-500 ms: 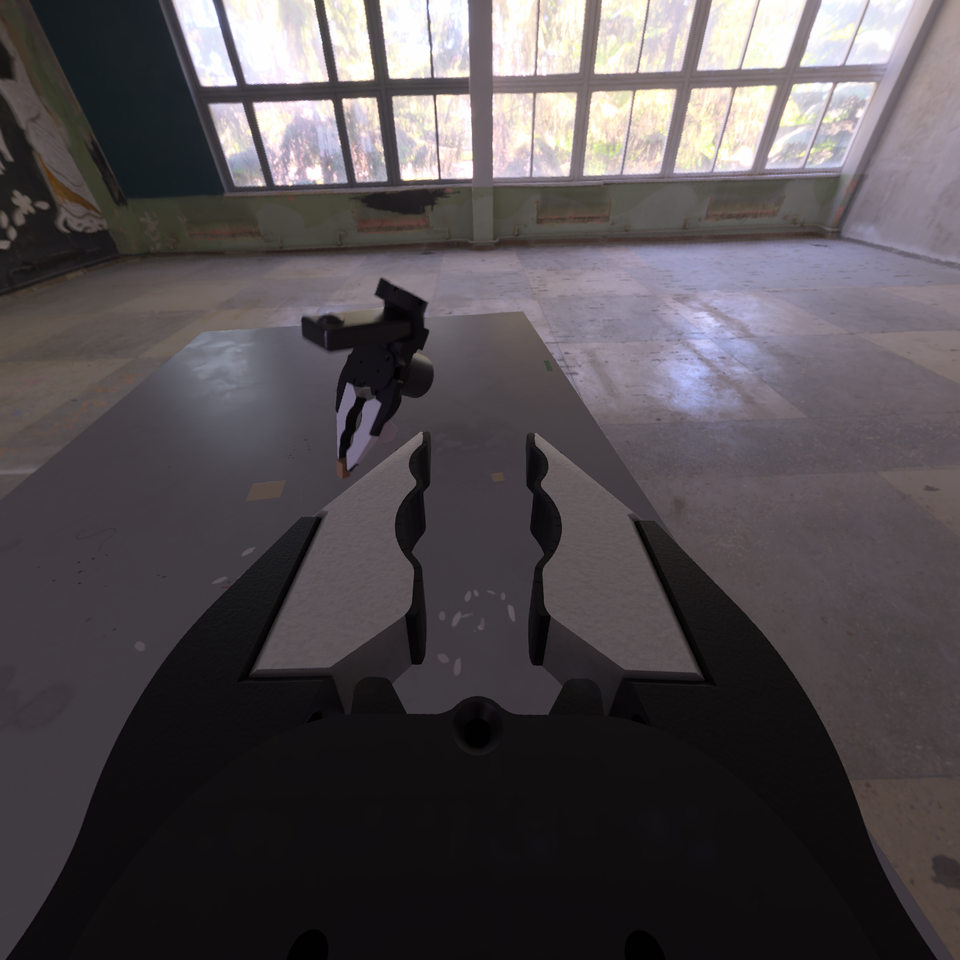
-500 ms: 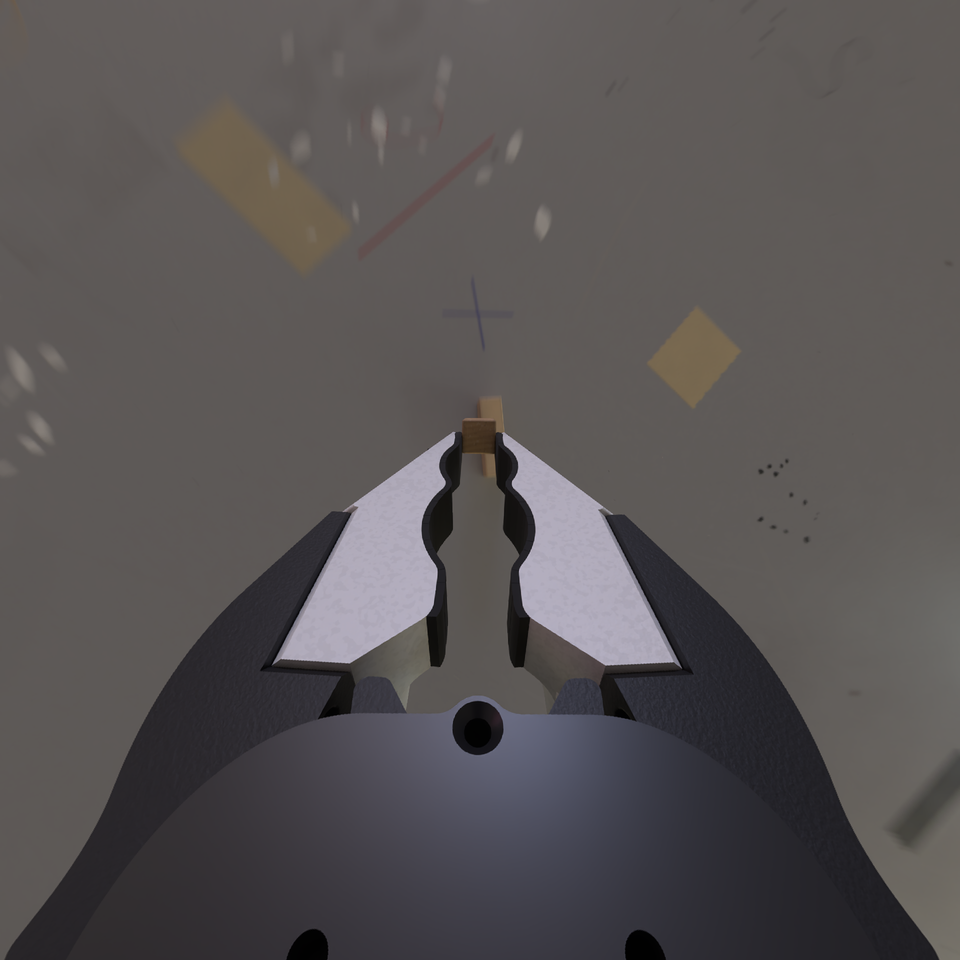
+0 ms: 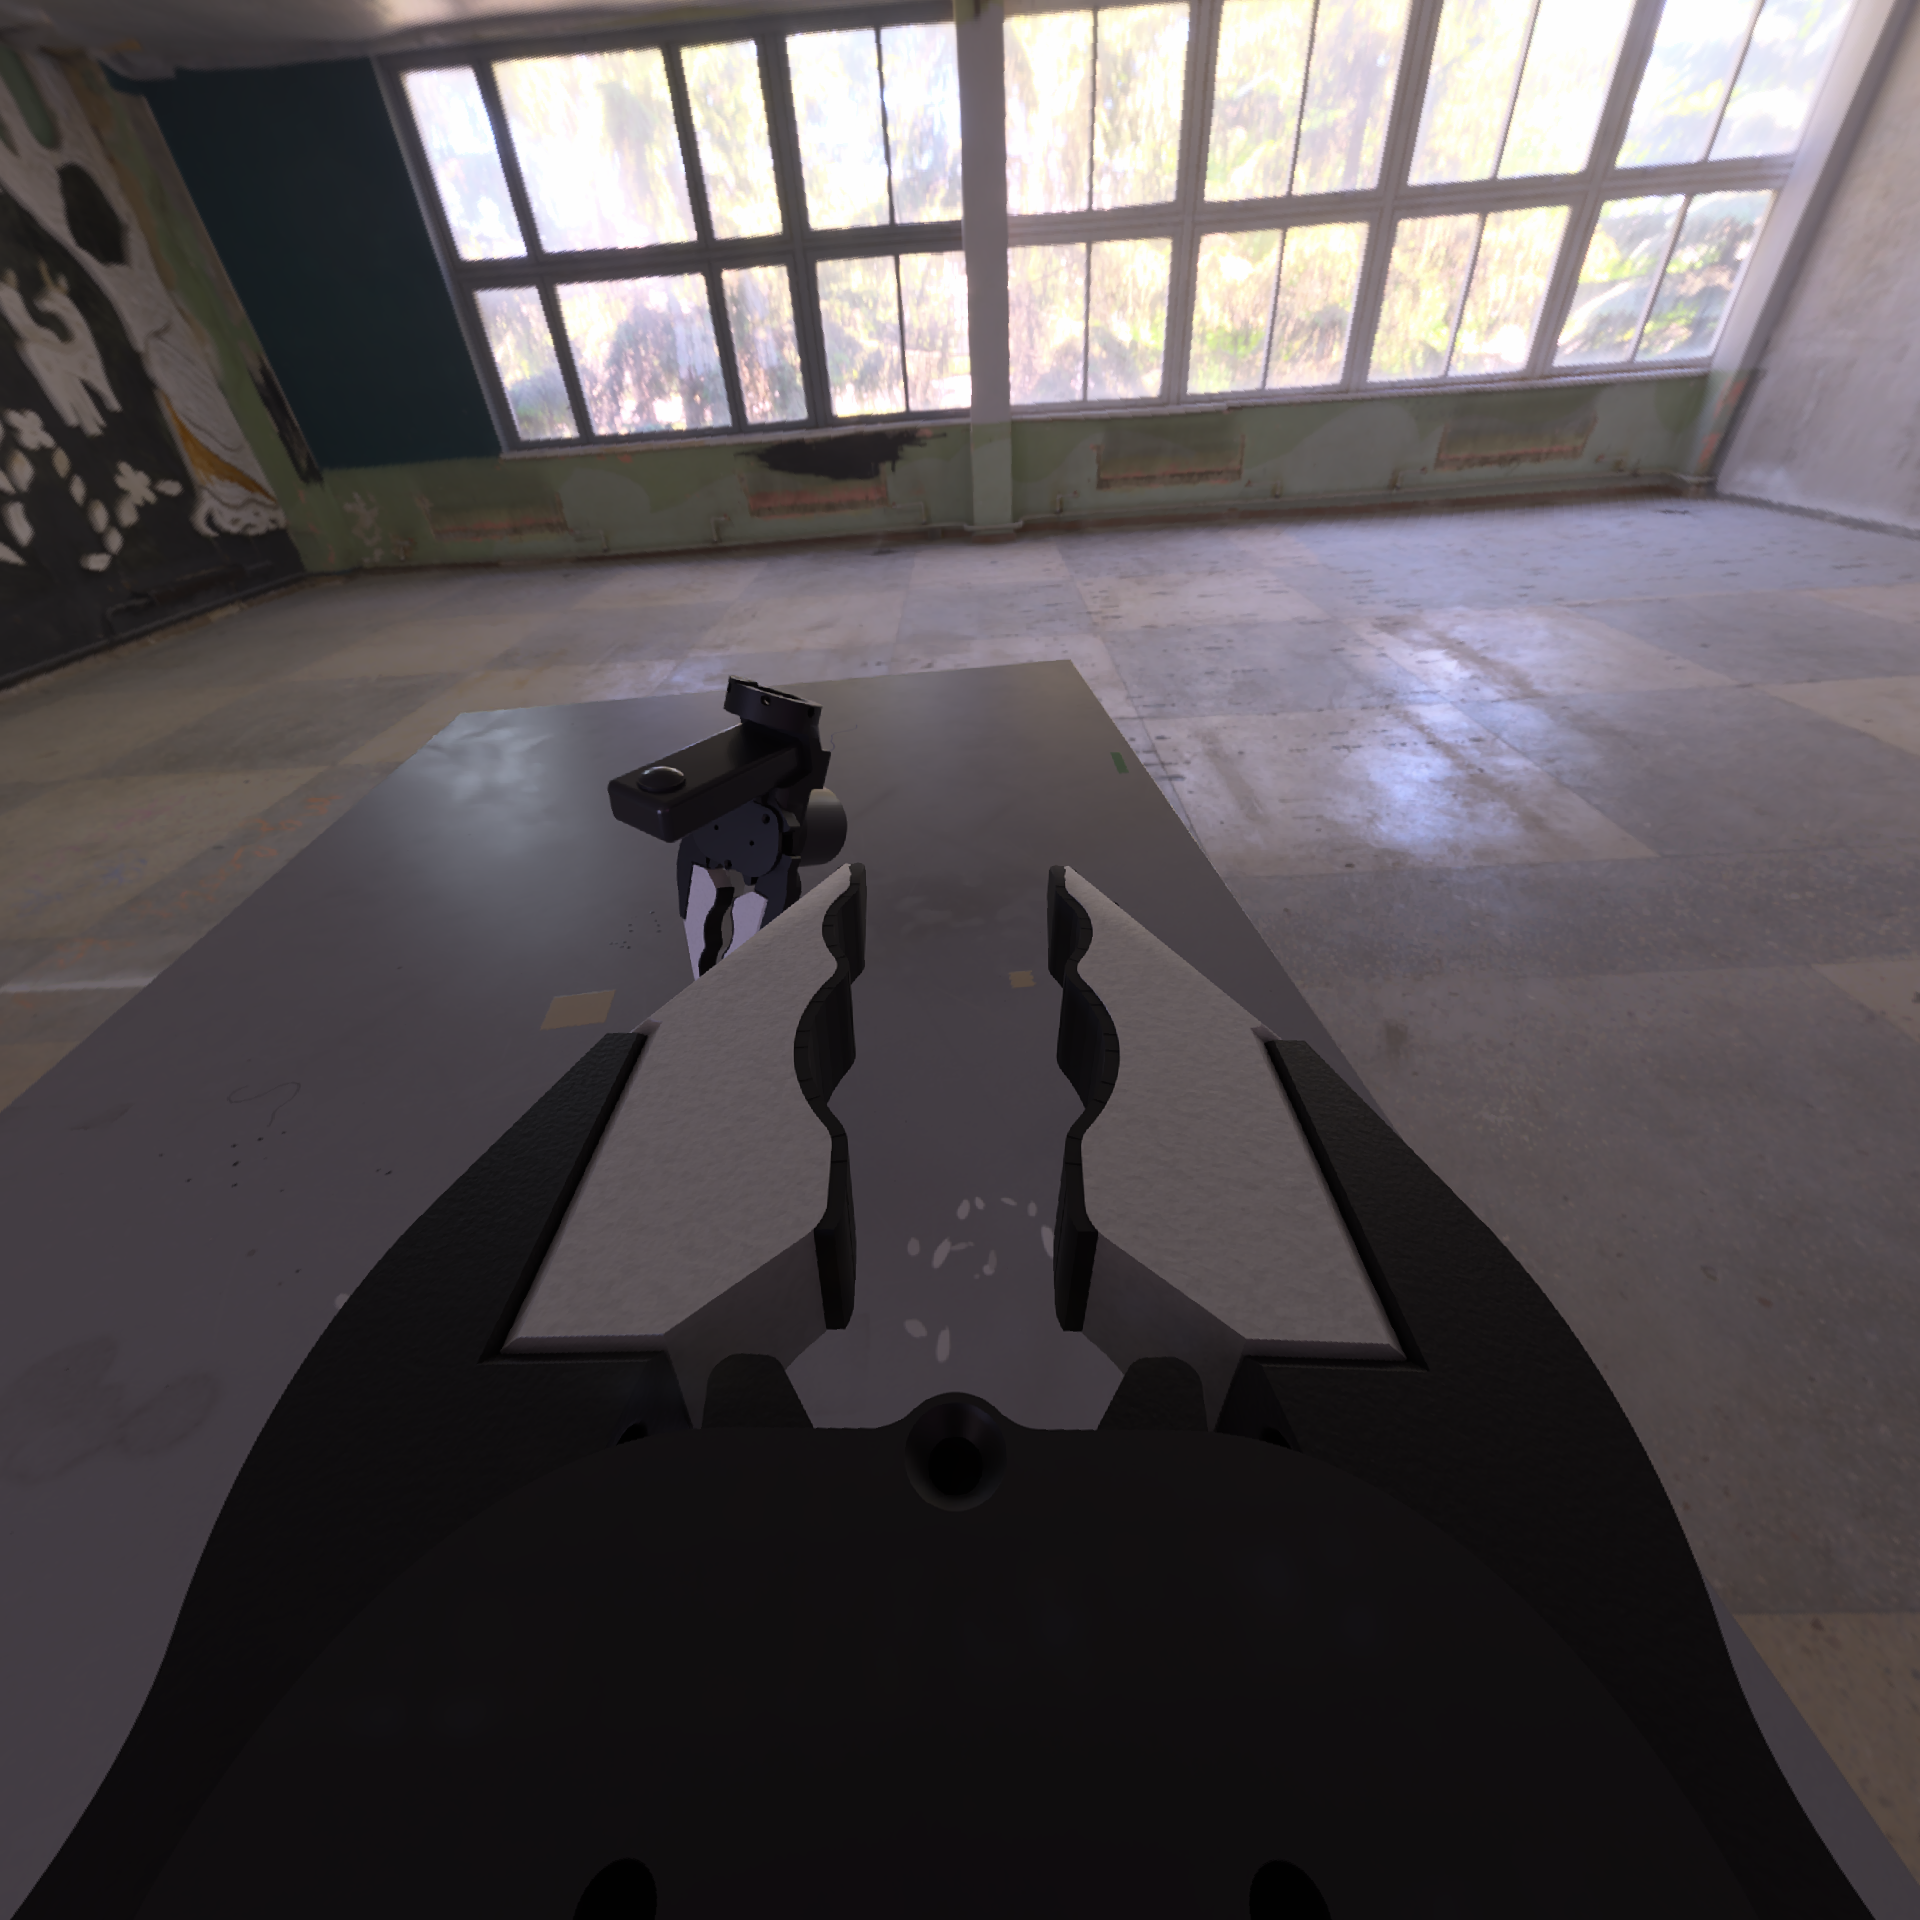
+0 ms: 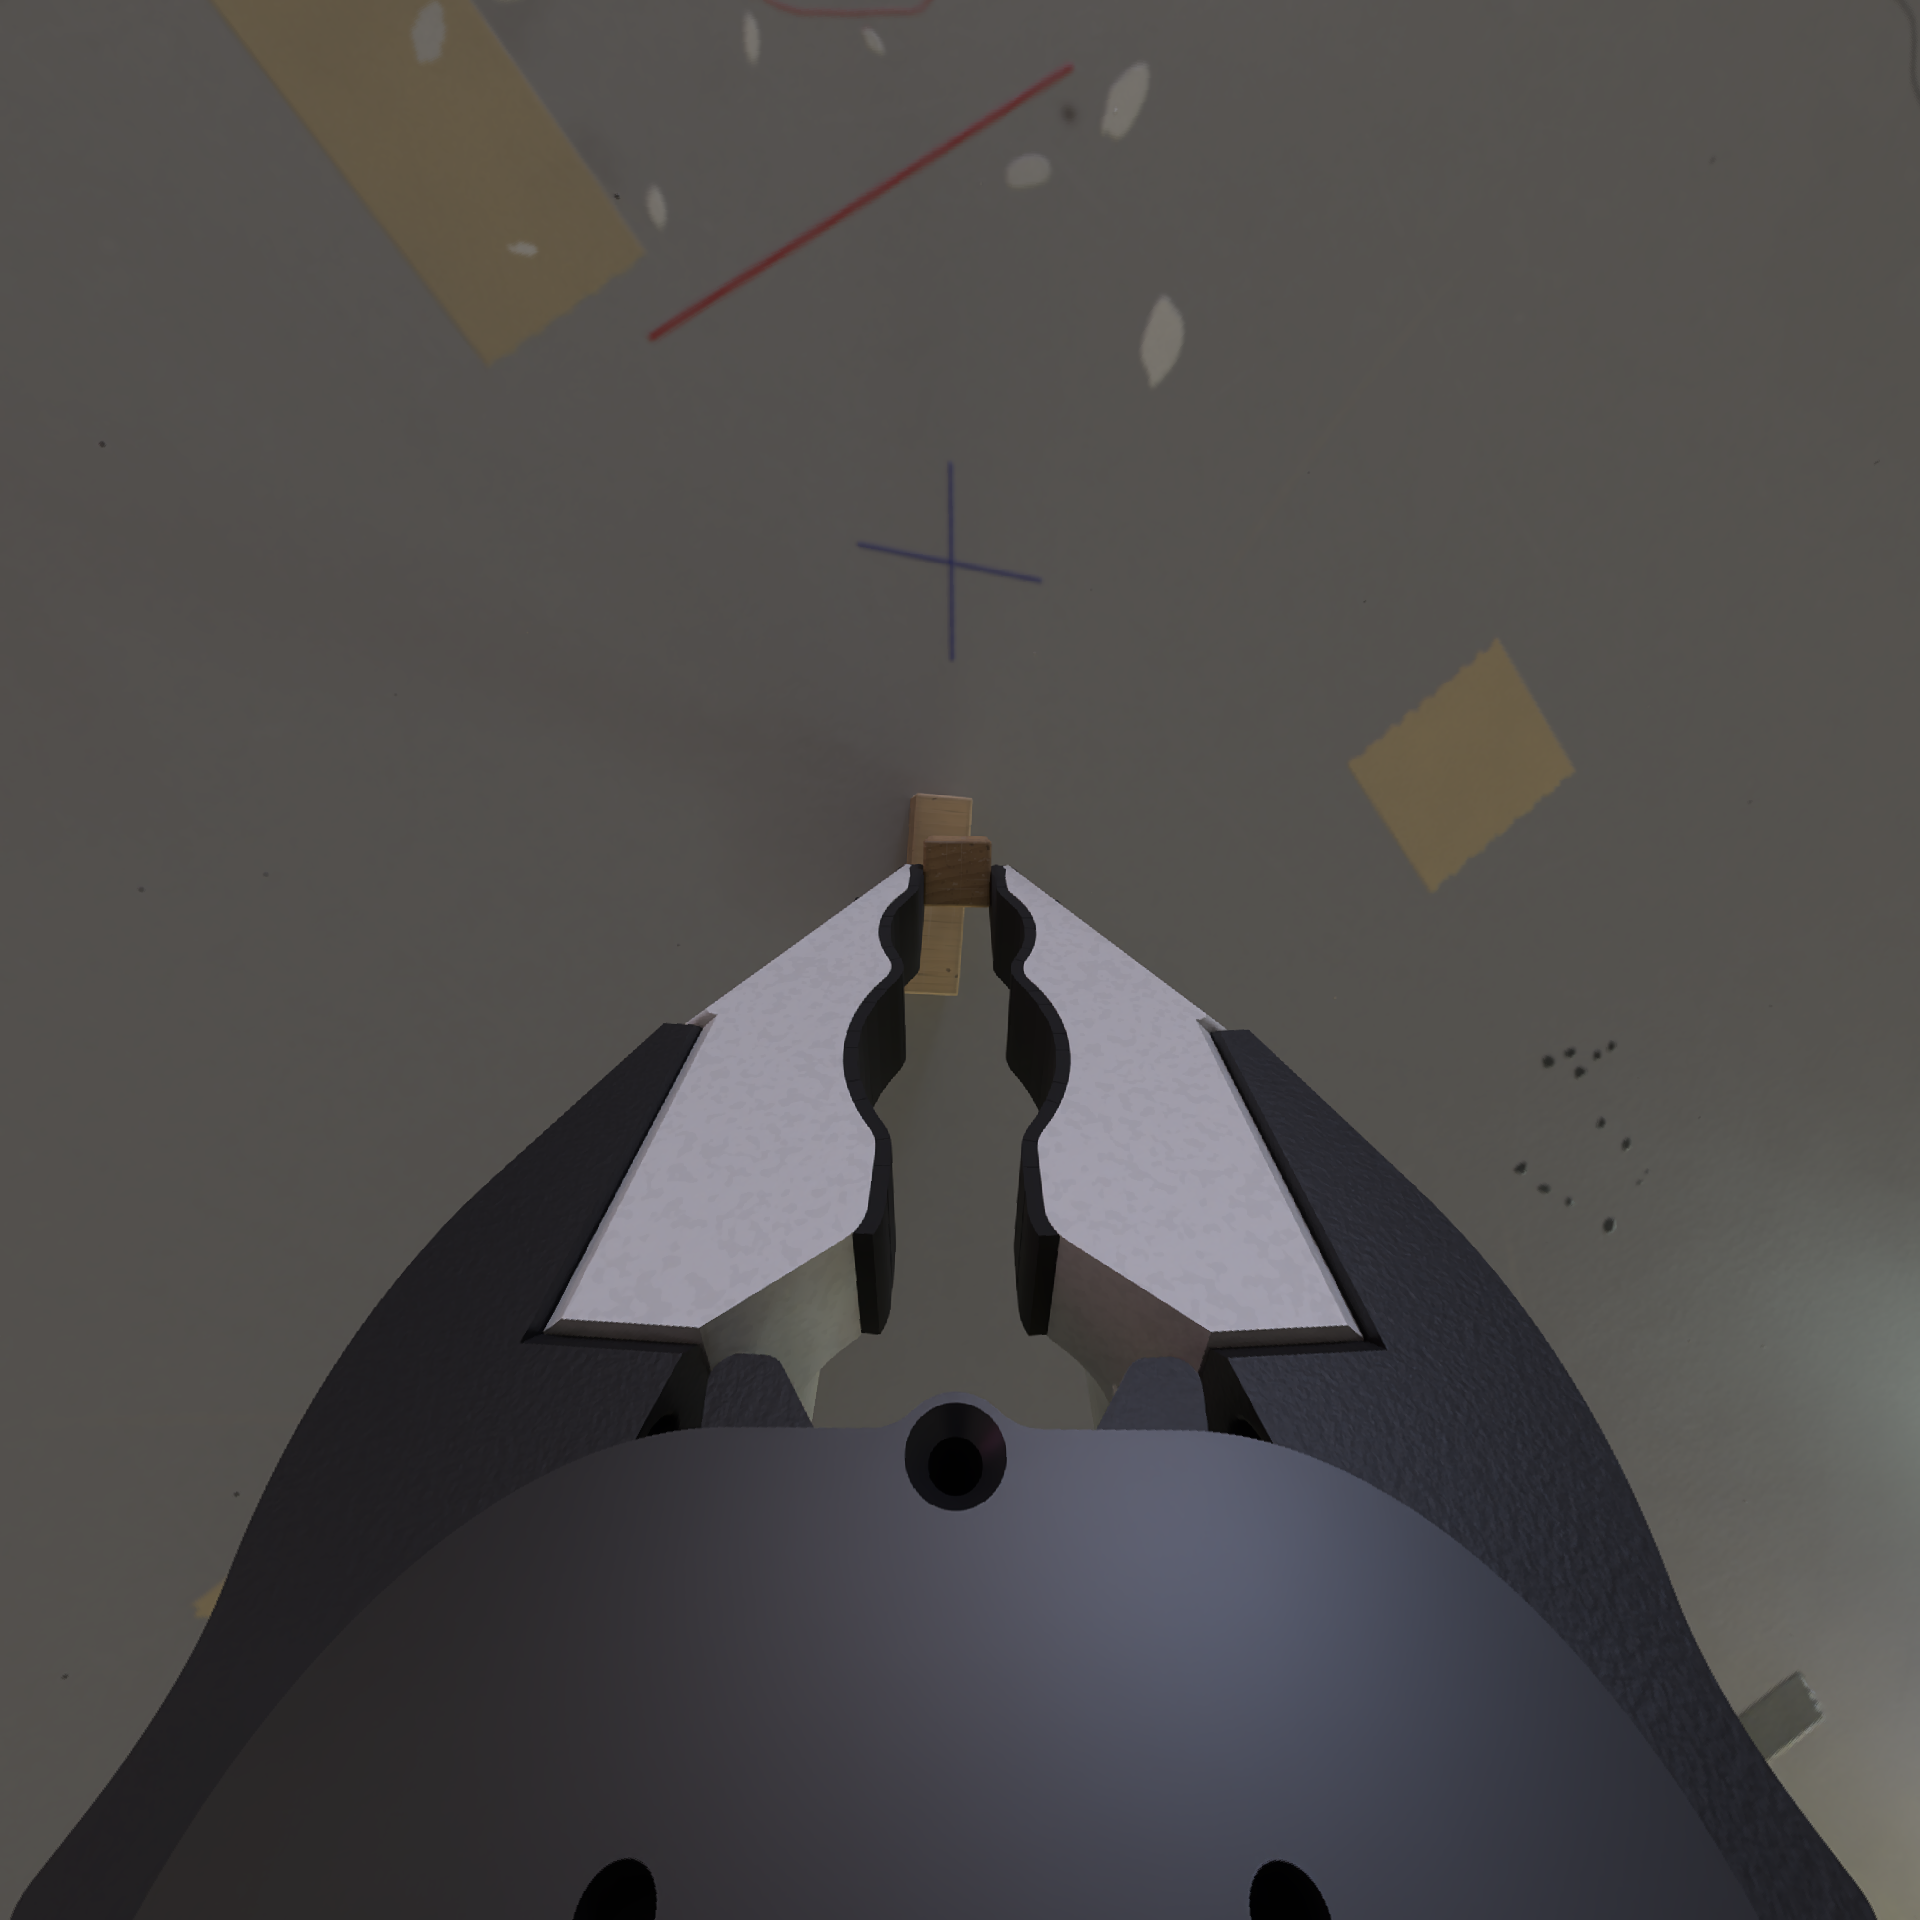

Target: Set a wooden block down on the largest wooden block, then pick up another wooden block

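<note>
Wooden blocks, two counted, both only in the right wrist view: a small darker wooden block (image 4: 956, 871) pinched between the tips of the right gripper (image 4: 956, 883), and a paler, longer wooden block (image 4: 940, 902) lying on the grey tabletop (image 4: 416, 727) directly beneath it; whether the two blocks touch cannot be told. Grippers, two: the right one points down at the tabletop, jaws narrowed on the darker block; the left gripper (image 3: 954, 894) hangs level above the tabletop (image 3: 312, 1039) with jaws wide and nothing between them. Tan tape patches (image 4: 1460, 767), two clear in the right wrist view, plus one red line (image 4: 860, 203) and one blue cross (image 4: 950, 561). The left wrist view alone shows the right gripper (image 3: 717, 935) from outside, its tips hidden behind the left one's finger, a tiled floor (image 3: 1455, 779) and a wall of windows (image 3: 1039, 208).
</note>
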Available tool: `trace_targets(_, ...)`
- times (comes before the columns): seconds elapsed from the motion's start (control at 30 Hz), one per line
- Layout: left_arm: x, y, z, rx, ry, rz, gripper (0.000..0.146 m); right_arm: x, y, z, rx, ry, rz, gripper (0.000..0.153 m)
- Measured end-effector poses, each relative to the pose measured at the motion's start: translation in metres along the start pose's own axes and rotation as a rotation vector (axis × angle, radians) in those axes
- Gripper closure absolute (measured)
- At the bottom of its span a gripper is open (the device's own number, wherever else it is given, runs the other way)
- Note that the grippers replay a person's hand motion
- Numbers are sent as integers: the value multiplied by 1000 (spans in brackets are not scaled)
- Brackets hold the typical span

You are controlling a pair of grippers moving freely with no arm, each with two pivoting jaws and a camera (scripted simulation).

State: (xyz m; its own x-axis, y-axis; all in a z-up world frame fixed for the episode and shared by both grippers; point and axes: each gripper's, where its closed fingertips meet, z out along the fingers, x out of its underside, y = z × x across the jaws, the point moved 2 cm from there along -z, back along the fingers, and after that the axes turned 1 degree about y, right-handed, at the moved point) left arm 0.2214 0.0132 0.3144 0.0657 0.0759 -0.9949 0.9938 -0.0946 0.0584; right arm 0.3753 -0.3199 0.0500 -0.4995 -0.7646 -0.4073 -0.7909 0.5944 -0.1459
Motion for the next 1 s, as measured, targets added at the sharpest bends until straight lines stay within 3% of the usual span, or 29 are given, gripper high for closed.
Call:
trace_targets(0.33,6,-1,5,4,40,-5,112,3,1,1,-25,32,67,141)
trace_targets(0.5,7,4,-3,-28,70,-12,109,1,-3,-15,27,34,77,134)
trace_targets(0.6,15,21,-30,-153,181,2,108,-15,-2,-46,122,-66,57,132)
trace_targets(0.73,40,62,-104,-519,396,1,107,-57,14,-112,260,-368,91,129)
trace_targets(0.83,72,81,-156,-701,582,-81,107,-83,36,-164,375,-581,81,127)
trace_targets(0.9,96,90,-179,-769,681,-156,108,-94,51,-192,441,-675,73,125)
trace_targets(1.0,139,96,-194,-718,784,-397,111,-99,68,-219,494,-725,102,122)
